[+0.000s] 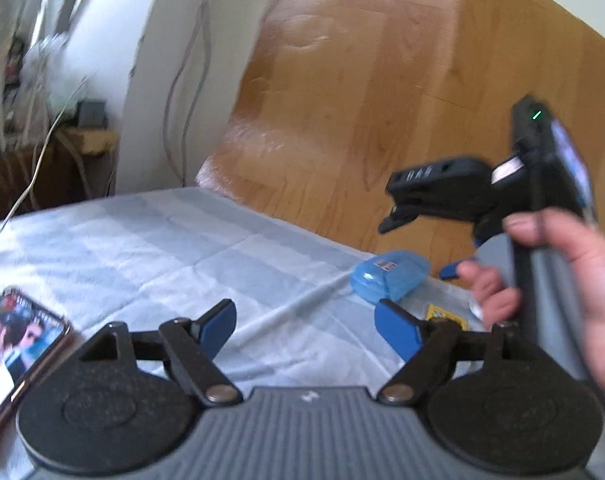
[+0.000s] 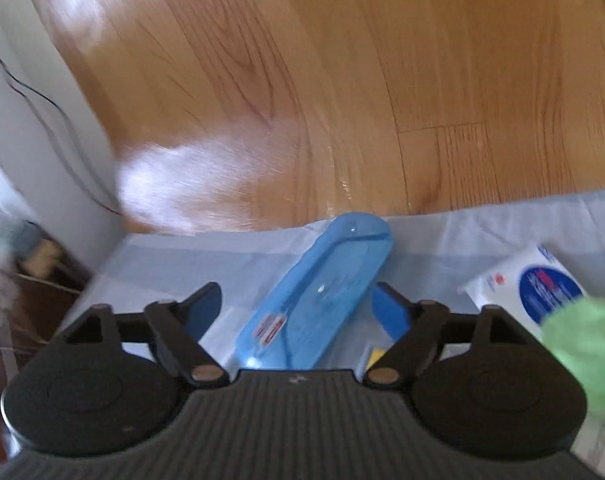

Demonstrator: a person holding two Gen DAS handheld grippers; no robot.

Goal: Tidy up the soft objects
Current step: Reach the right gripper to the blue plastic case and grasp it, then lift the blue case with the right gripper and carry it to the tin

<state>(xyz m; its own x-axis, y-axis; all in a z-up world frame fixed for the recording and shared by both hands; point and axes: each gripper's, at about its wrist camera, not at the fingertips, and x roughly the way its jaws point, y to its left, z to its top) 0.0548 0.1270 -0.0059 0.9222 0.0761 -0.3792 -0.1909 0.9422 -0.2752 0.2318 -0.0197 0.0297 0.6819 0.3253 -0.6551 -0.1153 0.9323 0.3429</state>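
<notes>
My left gripper (image 1: 304, 330) is open and empty over a pale blue checked cloth (image 1: 162, 248). My right gripper (image 2: 298, 306) is open, its jaws on either side of a long translucent blue plastic case (image 2: 322, 292) lying on the cloth (image 2: 482, 236); I cannot tell if the pads touch it. The same case (image 1: 388, 276) lies ahead-right in the left wrist view, below the right gripper's body held in a hand (image 1: 574, 264). A fluffy green soft object (image 2: 586, 352) is at the right edge, beside a white packet with a blue label (image 2: 530, 284).
A phone with a lit screen (image 1: 18, 340) lies on the cloth at the left. The cloth's far edge drops to a wooden floor (image 2: 342, 80). A white wall with hanging cables (image 1: 182, 80) and cluttered shelves stand at the left. A yellow item (image 1: 442, 314) lies near the case.
</notes>
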